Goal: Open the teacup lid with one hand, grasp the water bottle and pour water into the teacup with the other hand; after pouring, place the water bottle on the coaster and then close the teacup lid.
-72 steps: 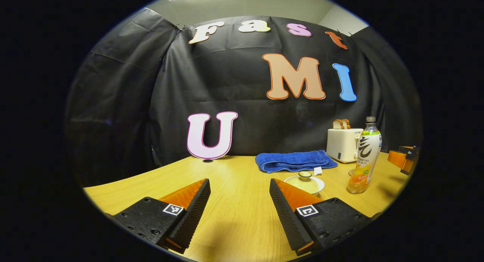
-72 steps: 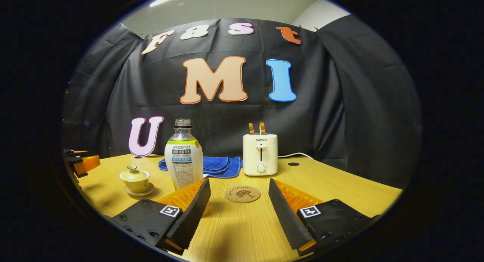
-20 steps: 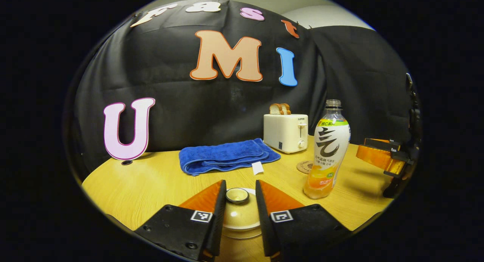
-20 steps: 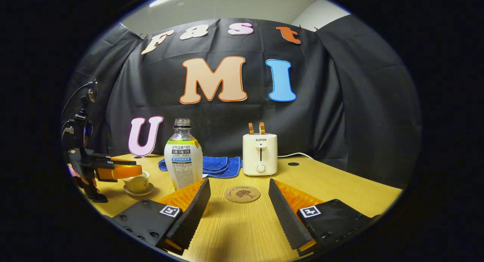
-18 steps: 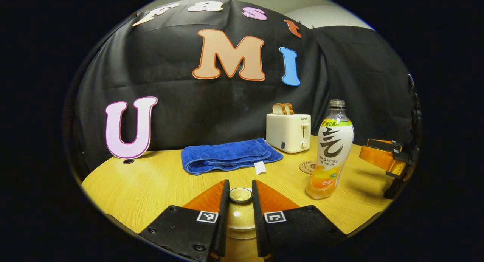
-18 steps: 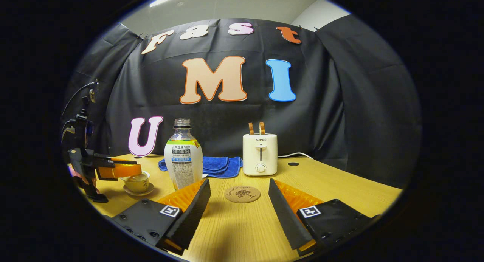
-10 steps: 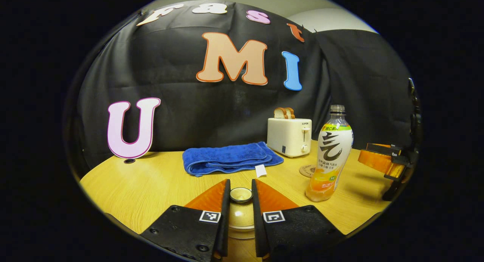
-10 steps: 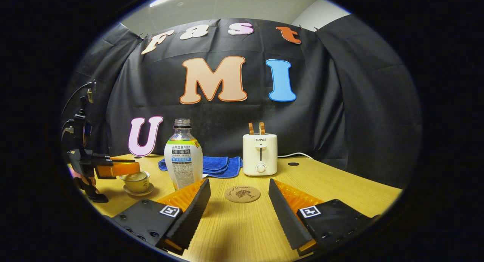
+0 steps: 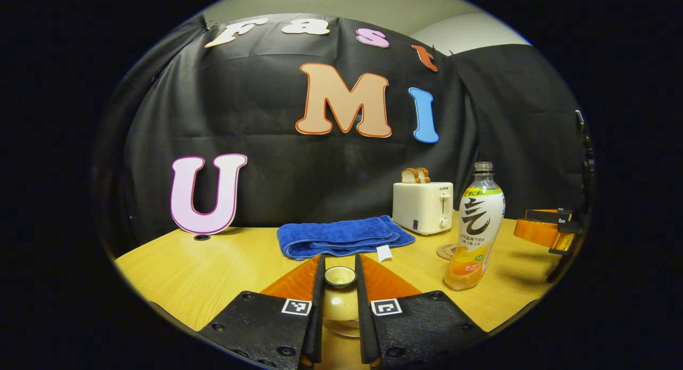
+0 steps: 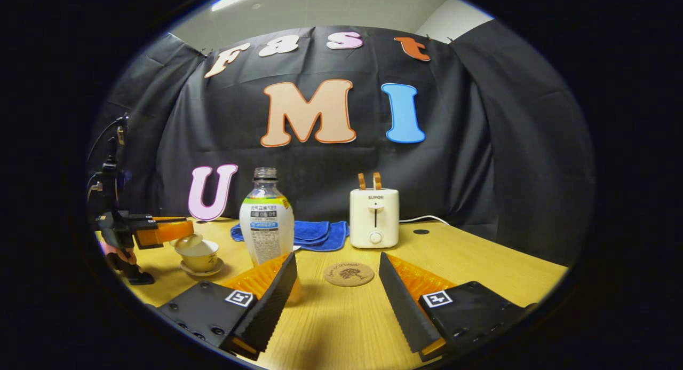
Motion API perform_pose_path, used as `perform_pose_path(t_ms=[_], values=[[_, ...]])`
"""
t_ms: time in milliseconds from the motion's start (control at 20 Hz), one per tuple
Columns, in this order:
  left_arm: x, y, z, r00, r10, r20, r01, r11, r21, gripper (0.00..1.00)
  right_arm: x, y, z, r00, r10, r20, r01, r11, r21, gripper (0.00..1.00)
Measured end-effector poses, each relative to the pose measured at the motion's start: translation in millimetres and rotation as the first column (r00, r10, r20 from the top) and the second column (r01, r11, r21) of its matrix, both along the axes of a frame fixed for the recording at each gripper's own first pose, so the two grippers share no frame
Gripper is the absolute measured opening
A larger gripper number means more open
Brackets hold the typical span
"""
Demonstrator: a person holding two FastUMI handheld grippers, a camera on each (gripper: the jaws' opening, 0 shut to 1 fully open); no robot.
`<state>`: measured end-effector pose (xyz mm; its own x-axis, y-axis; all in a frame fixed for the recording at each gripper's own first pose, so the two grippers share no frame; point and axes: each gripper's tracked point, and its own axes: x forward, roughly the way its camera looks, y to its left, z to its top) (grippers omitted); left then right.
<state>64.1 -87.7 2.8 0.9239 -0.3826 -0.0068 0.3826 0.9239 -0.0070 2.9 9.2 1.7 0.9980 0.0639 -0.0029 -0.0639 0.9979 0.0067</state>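
I hold the left gripper (image 9: 340,276) clamped on the lid (image 9: 340,277), clear above the teacup (image 10: 201,255) near the table's (image 10: 480,263) left edge for pouring; the right gripper (image 10: 337,284) waits open.

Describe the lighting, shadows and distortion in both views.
Left gripper view: fisheye bends the table edge into a curve; the water bottle casts a soft shadow to its right; the lid knob between the left tool is sharp. Right gripper view: a ceiling light glares at the top; the coaster is crisp.

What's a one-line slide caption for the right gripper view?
Left claw lifts lid off teacup; open right claw faces bottle and coaster.
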Motion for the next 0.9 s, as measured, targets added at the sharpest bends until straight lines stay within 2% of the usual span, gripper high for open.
perform_pose_path(t_ms=[150,200,250,300,450,700,850,900], values=[[-2,21,0,0.999,0.054,-0.003,-0.054,0.999,0.004,0.25,-1,15,-1,0.996,0.085,-0.005,-0.085,0.996,0.003,0.94],[-4,31,0,0.997,0.081,0.001,-0.081,0.997,0.002,0.25,-3,19,0,0.994,0.109,-0.003,-0.109,0.994,0.005,1.00],[-6,41,0,0.994,0.106,-0.001,-0.106,0.994,0.004,0.26,-4,24,1,0.991,0.133,-0.002,-0.133,0.991,0.006,0.94],[-7,49,0,0.992,0.130,-0.003,-0.130,0.992,0.005,0.25,-3,28,-1,0.988,0.156,-0.008,-0.156,0.988,0.008,0.98],[-14,71,0,0.983,0.186,-0.001,-0.186,0.983,0.006,0.25,-3,39,-2,0.977,0.213,-0.011,-0.213,0.977,0.011,0.95],[-25,101,0,0.966,0.259,0.002,-0.259,0.966,0.008,0.25,9,56,-6,0.967,0.251,-0.033,-0.251,0.968,0.013,0.98],[-30,121,0,0.953,0.302,0.005,-0.302,0.953,0.009,0.25,24,71,-19,0.957,0.266,-0.111,-0.267,0.964,0.010,1.00],[-32,125,0,0.951,0.308,0.005,-0.308,0.951,0.008,0.25,28,73,-22,0.956,0.262,-0.128,-0.264,0.965,0.009,0.94]])
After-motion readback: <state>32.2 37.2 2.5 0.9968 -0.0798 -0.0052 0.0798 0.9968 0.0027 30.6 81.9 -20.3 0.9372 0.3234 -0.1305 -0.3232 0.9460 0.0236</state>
